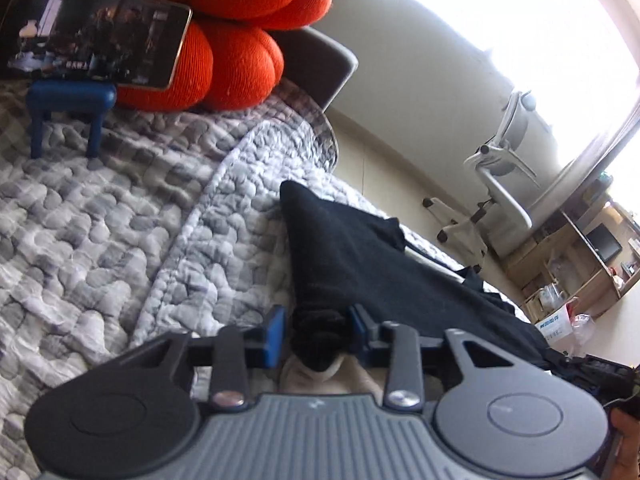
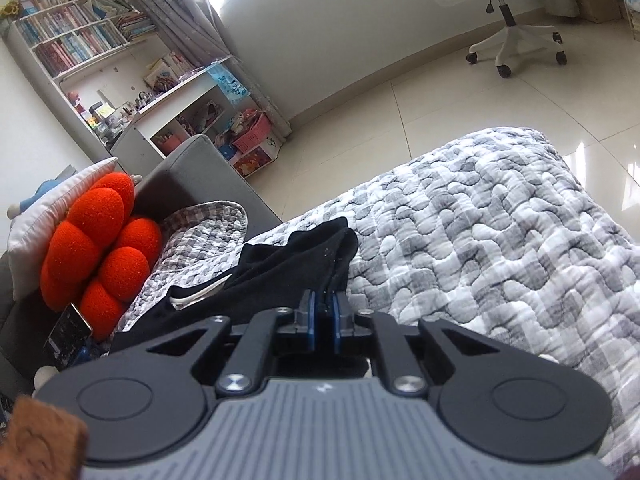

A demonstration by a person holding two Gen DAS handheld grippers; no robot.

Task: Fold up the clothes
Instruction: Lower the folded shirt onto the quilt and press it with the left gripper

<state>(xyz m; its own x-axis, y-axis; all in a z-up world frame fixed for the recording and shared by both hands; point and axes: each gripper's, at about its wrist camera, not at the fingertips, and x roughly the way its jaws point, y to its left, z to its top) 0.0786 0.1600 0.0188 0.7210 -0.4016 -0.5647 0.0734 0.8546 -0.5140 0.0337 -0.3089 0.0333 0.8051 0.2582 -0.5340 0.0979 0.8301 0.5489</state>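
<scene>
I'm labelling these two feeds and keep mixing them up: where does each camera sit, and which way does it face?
Left wrist: on the left hand-held gripper, looking down its fingers at bunched black garment between the blue pads, across the quilt toward a phone and window; a bit of hand shows at the right edge.
Right wrist: on the right hand-held gripper, shut on the garment's edge, facing bookshelves and floor.
Shared: garment, quilt, orange cushion, office chair.
</scene>
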